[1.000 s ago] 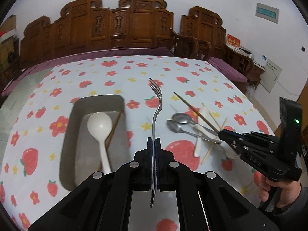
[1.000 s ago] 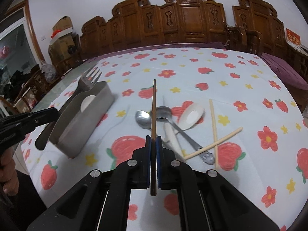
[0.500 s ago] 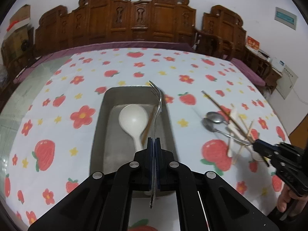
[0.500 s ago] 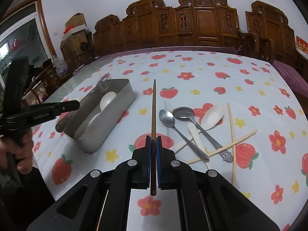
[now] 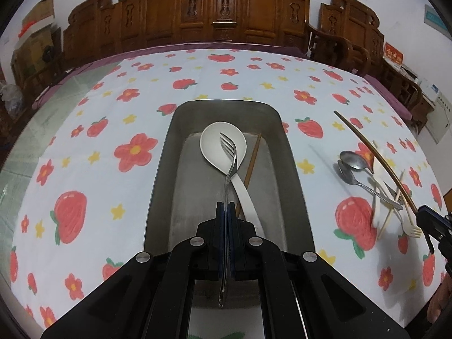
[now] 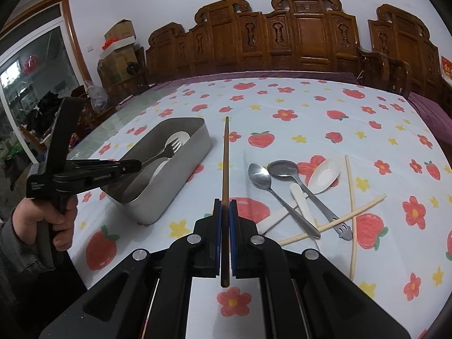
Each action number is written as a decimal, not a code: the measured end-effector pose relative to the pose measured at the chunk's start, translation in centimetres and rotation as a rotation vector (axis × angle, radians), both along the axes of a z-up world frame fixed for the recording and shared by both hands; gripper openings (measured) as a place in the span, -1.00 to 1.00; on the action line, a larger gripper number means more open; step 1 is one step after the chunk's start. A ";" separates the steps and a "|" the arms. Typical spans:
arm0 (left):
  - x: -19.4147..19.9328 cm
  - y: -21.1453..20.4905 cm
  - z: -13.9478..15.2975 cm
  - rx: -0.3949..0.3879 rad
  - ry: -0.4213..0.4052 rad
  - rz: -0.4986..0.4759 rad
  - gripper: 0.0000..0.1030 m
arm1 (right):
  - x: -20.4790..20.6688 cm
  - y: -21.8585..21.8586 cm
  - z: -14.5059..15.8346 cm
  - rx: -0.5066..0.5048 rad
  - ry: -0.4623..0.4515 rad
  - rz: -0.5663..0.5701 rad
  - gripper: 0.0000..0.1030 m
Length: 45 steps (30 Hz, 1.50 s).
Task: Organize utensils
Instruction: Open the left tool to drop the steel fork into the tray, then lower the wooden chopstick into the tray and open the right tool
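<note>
Now the left gripper (image 5: pixel 226 209), jaws clamped on a slim steel fork (image 5: pixel 229 158), hovers over the grey metal tray (image 5: pixel 291 169) at 12 o'clock; released high, it could clatter onto the white ladle-spoon (image 5: pixel 223 144). The right gripper (image 6: pixel 225 212) pinches a brown wooden chopstick (image 6: pixel 225 169).

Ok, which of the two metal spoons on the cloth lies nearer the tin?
The pointed-bowl metal spoon, lying left of the round-bowled spoon, on the side toward the metal tin.

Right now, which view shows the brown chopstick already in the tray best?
Left wrist view. It looks down into the metal tray and shows the brown chopstick lying beside the white spoon. In the right wrist view the tray's near wall hides it entirely.
</note>
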State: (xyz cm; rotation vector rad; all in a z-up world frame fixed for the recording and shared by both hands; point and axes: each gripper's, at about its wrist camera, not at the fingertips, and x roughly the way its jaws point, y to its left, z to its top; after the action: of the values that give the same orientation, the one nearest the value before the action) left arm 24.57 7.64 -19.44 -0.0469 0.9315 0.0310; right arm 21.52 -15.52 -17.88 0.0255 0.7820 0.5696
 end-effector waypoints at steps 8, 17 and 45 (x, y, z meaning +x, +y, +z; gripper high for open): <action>1.1 0.5 -0.6 -0.006 0.024 0.015 -0.96 | -0.2 0.2 0.2 0.012 0.006 0.010 -0.88; 0.4 1.5 1.1 -0.012 -0.020 0.019 -0.96 | -0.7 2.7 1.5 -0.006 -0.007 0.044 -0.88; -3.2 6.6 7.7 0.087 -0.166 0.010 0.68 | 3.2 14.2 0.3 -0.031 0.113 0.091 -0.88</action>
State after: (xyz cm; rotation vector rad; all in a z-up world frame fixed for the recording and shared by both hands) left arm 21.40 14.22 -11.75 0.0259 0.7627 0.0760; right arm 24.70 -1.34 -17.62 -0.0066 0.9054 0.6464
